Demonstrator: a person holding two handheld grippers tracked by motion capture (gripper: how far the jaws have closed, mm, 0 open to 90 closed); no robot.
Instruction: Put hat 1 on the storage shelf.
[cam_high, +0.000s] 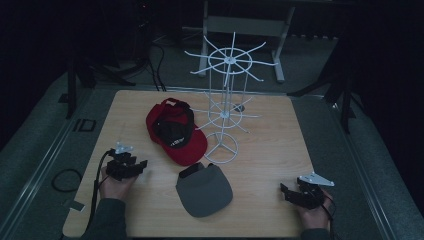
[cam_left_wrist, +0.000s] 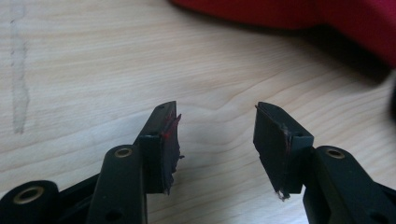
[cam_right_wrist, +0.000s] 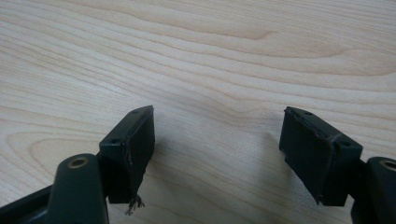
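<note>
On table (cam_high: 270, 150), one red cap (cam_high: 176, 129), one grey visor (cam_high: 205, 190), one wire rack (cam_high: 225, 100)

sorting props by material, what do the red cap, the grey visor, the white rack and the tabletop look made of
Red cap: matte woven fabric, judging by its soft folds. Grey visor: likely fabric too, flat and dull, black strap end. White rack: thin coated metal wire, probably, with radial hooks. Tabletop: pale wood or wood-look laminate; the grain lines show clearly, finish smooth.
</note>
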